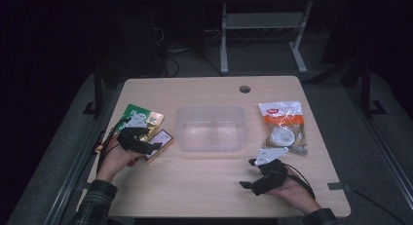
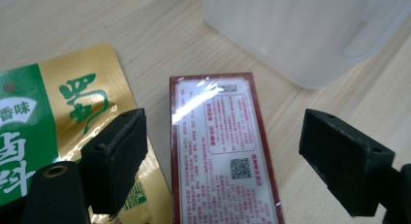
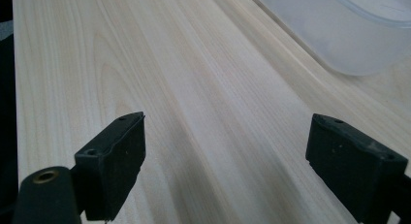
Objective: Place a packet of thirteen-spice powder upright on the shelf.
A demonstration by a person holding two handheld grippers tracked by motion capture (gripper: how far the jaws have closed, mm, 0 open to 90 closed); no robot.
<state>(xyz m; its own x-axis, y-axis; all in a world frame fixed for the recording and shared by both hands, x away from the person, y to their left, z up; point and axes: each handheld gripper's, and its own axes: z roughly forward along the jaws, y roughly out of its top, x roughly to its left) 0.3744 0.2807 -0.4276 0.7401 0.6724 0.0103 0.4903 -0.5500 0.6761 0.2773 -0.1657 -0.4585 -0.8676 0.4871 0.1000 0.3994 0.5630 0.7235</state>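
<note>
A flat dark red box [image 2: 223, 151] with a white printed label lies on the wooden table between the jaws of my left gripper [image 2: 225, 161]. Those jaws stand wide apart on either side of the box, and the pads do not touch it. In the high view the left gripper [image 1: 142, 143] hovers over the box [image 1: 164, 139] at the table's left. Beside the box lies a green and gold pouch [image 2: 48, 122], partly under the left jaw. My right gripper [image 3: 242, 166] is open over bare wood, with nothing between its pads; the high view shows the right gripper [image 1: 247, 173] near the front right.
A clear plastic container [image 1: 209, 109] stands at the table's middle, its corner close ahead in the left gripper view [image 2: 300, 30] and the right gripper view [image 3: 349, 30]. A white and orange snack bag [image 1: 283, 127] lies at the right. A cable hole [image 1: 244, 89] sits near the far edge.
</note>
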